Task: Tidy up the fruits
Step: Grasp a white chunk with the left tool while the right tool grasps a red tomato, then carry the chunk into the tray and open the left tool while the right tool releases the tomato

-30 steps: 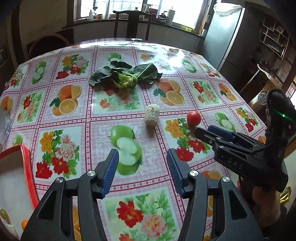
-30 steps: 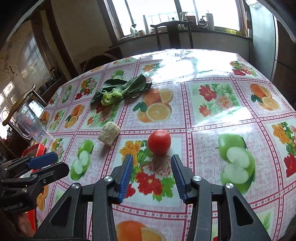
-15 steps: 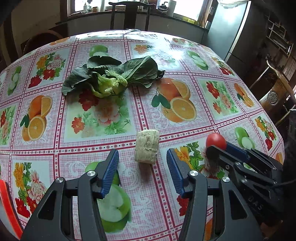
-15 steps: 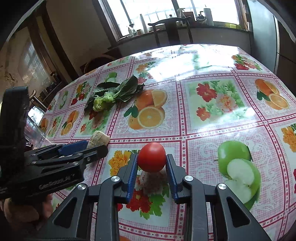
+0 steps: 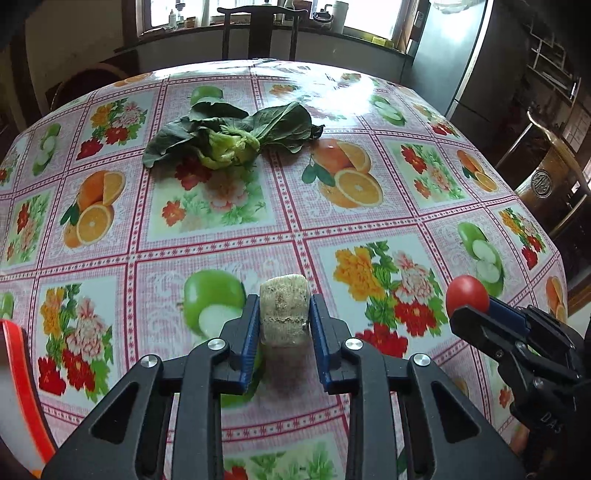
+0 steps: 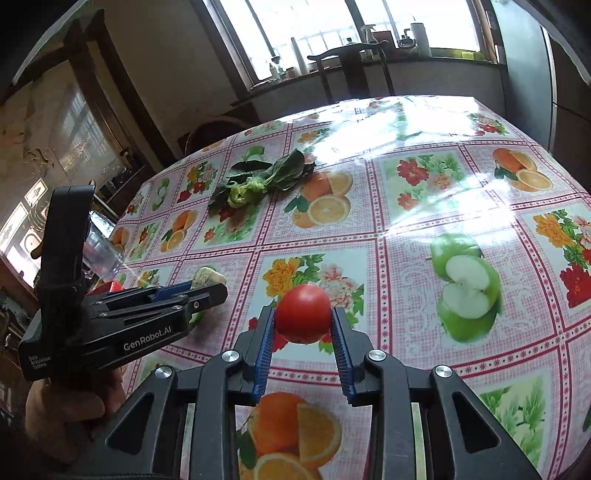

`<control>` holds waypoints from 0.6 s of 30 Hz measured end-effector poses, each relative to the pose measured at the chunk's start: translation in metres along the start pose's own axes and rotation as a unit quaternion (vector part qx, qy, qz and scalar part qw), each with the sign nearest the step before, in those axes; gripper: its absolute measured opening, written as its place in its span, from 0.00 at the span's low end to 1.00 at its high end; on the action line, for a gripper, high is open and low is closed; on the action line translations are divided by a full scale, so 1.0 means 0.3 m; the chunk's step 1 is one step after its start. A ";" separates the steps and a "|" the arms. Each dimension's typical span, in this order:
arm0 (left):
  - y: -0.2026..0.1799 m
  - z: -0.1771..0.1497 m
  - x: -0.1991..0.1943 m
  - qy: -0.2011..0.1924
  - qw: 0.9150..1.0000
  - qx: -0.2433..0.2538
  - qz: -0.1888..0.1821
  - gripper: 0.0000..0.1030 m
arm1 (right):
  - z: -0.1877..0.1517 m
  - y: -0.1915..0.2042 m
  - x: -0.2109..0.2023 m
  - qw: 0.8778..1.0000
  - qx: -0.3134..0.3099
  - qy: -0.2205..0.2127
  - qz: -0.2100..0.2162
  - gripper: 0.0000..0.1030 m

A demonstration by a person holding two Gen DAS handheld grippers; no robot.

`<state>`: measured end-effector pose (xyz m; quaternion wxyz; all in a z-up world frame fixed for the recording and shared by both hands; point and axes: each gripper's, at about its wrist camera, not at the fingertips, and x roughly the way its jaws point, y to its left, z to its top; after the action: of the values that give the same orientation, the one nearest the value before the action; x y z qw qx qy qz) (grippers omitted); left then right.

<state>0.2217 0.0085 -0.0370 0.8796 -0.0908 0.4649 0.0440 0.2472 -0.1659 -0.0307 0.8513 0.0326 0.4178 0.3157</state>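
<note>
My left gripper [image 5: 283,314] is shut on a pale beige corn-cob chunk [image 5: 283,309] just above the fruit-print tablecloth. In the right wrist view the left gripper [image 6: 207,291] shows at the left with the chunk [image 6: 207,276] at its tips. My right gripper [image 6: 303,321] is shut on a red tomato [image 6: 303,312] and holds it lifted off the table. The tomato [image 5: 467,295] also shows in the left wrist view, at the tips of the right gripper [image 5: 472,308].
A leafy green vegetable [image 5: 236,136] lies at the middle far side of the table [image 5: 369,110]. A red-rimmed white container [image 5: 22,387] sits at the near left edge. A clear plastic jar [image 6: 101,251] stands left. A chair [image 5: 260,29] stands beyond the table.
My left gripper moved forward and closed on the corn-cob chunk. My right gripper closed on the tomato and lifted it off the table.
</note>
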 end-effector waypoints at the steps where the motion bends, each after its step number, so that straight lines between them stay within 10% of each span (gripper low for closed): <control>1: 0.006 -0.021 -0.019 -0.001 1.000 0.000 0.000 0.23 | -0.009 0.012 -0.010 1.000 0.001 0.002 0.009 0.30; 18: 0.199 -0.329 -0.345 -0.042 0.997 -0.062 0.009 0.23 | -0.159 0.318 -0.150 0.996 -0.050 0.013 0.078 0.30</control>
<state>0.0738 0.0479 -0.0129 0.8907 -0.1386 0.4247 0.0845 0.1433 -0.1249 -0.0001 0.8192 0.0187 0.4085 0.4022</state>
